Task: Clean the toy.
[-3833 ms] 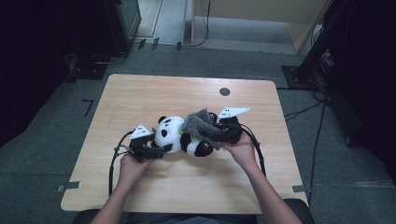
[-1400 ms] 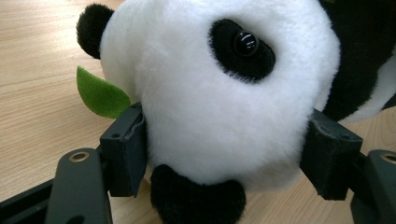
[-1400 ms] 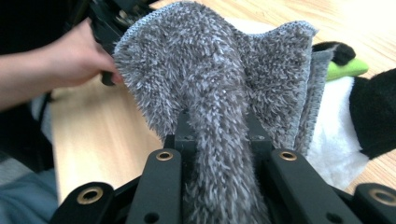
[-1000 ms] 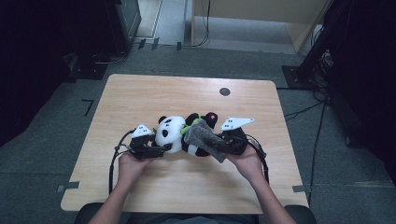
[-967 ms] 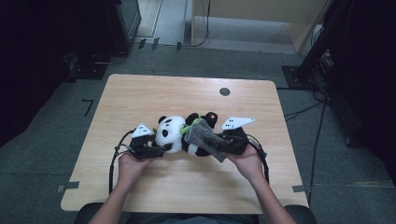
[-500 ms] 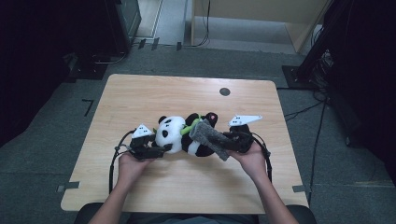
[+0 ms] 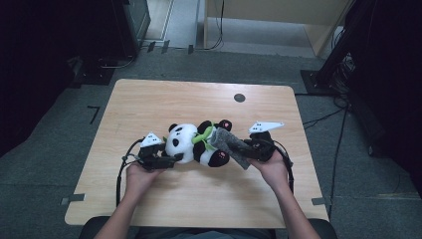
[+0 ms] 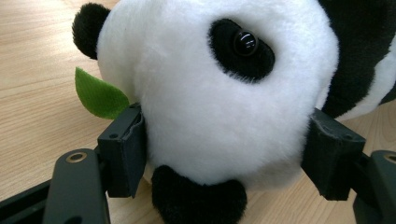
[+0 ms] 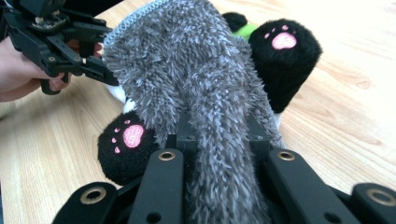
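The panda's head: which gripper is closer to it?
Left. The left gripper clamps the panda's head; the right gripper holds the grey fuzzy sock by its feet.

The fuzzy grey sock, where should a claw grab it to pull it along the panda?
Grab the grey sock by its loose end, coming from the panda's feet side. That end sticks out free past the paws, where the right claw already pinches it.
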Motion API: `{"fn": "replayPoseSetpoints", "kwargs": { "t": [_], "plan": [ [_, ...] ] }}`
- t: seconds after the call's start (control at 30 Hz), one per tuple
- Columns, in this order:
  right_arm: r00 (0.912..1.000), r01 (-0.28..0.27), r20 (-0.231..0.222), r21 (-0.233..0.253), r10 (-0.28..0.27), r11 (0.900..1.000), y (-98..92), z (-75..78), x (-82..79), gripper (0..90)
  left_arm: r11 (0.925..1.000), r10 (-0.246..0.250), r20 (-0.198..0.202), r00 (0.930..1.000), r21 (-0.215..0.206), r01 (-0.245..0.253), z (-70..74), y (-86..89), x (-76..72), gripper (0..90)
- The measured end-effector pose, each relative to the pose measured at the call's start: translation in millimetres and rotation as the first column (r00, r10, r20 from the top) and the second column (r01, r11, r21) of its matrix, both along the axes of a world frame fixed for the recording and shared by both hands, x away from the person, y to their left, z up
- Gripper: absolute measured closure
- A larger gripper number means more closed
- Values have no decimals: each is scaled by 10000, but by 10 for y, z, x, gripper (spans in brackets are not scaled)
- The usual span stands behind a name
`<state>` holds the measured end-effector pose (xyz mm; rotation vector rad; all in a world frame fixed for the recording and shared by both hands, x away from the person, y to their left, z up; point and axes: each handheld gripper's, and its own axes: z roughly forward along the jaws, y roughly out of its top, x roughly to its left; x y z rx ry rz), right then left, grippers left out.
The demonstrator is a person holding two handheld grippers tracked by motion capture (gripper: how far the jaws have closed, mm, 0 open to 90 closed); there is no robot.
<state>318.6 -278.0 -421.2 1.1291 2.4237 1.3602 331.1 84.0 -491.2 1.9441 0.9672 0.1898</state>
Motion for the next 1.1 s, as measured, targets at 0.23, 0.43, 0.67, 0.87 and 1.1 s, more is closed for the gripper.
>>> {"fn": "replayPoseSetpoints", "kwargs": {
  "t": [0.23, 0.43, 0.67, 0.87, 1.1],
  "plan": [
    [9978, -151, 652, 223, 136, 9996, 60, 289, -122, 754, 10000, 24, -8, 10000, -39, -24, -2, -3, -1, 249],
    [9930, -906, 774, 85, 897, 9959, 329, 334, -179, 752, 10000, 30, -11, 10000, -11, -30, 0, -4, -4, 248],
    [9892, -1333, 568, -350, 1352, 9905, 576, 239, -140, 750, 10000, 27, -20, 10000, 23, -27, 2, -5, -7, 249],
    [9873, -1533, 301, -809, 1562, 9849, 651, 72, -99, 742, 9998, -42, 128, 9999, 210, 39, 4, -21, -23, 267],
    [9930, -1128, 262, -843, 1153, 9900, 493, 30, -58, 745, 9997, -91, 140, 9999, 210, 88, 5, -17, -22, 290]
  ]
}}
